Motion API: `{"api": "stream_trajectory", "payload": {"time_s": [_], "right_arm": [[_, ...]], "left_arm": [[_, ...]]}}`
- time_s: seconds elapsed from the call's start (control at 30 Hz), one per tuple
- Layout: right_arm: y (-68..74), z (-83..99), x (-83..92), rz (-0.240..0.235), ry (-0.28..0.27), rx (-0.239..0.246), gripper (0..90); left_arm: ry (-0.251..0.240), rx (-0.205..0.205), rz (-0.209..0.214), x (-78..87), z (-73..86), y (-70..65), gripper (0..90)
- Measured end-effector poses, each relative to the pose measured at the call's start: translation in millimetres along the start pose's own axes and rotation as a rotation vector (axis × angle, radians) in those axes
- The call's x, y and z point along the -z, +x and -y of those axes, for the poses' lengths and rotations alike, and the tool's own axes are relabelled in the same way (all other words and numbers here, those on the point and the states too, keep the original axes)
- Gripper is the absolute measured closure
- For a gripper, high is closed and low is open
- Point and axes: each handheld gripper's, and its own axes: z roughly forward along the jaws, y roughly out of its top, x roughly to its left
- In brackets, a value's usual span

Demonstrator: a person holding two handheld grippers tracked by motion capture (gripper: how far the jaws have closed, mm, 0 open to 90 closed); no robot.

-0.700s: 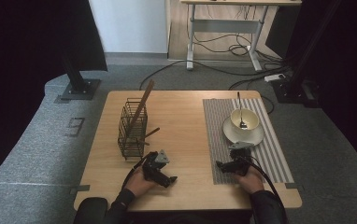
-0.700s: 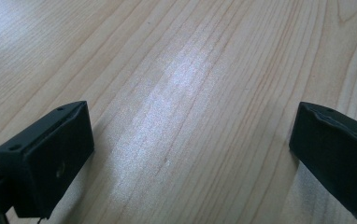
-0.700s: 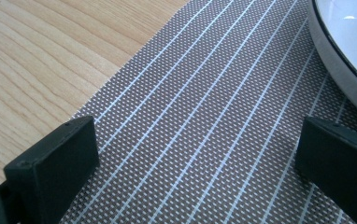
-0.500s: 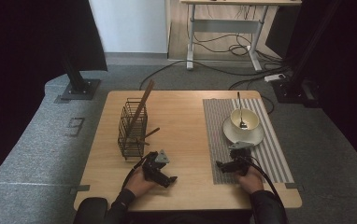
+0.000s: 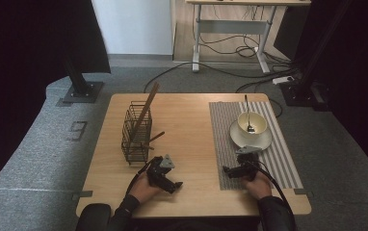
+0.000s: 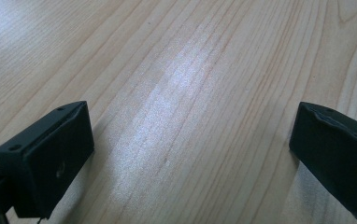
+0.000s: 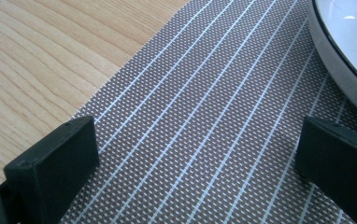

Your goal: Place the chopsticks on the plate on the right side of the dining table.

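My left gripper [image 5: 172, 184] lies on the wooden table [image 5: 187, 125] near its front edge, held by a hand; its jaws stand wide apart over bare wood [image 6: 190, 116], nothing between them. My right gripper [image 5: 230, 170] rests on the striped grey placemat [image 5: 223, 125], also open and empty, jaws pointing left; in the right gripper view its open jaws frame the placemat [image 7: 204, 130]. Just behind it a white bowl [image 5: 252, 122] with a dark utensil in it sits on a white plate [image 5: 264, 142]. The plate's rim [image 7: 340, 60] shows at the upper right of the right gripper view.
A black wire basket [image 5: 136, 132] stands at the table's left, with a long wooden stick leaning out of it and a second stick poking from its side. Behind the table are a desk frame, cables and a power strip [image 5: 282, 80] on the floor.
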Motion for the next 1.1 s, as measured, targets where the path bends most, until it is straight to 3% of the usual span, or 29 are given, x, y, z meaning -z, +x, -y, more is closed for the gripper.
{"api": "stream_trajectory", "payload": {"time_s": [0.43,0.7,1.1], "right_arm": [[0.9,-3.6,1.2,-0.009,0.024,0.004,0.5],[9.4,-18.5,14.6,-0.025,0.010,0.065,0.0],[19.7,-39.7,35.8,-0.103,-0.002,0.080,0.0]], "left_arm": [[0.000,-0.001,0.000,0.0,0.0,0.0,0.0],[0.000,-0.001,0.000,0.0,0.0,0.1,0.0],[0.000,-0.004,0.000,0.0,-0.1,0.2,0.0]]}}
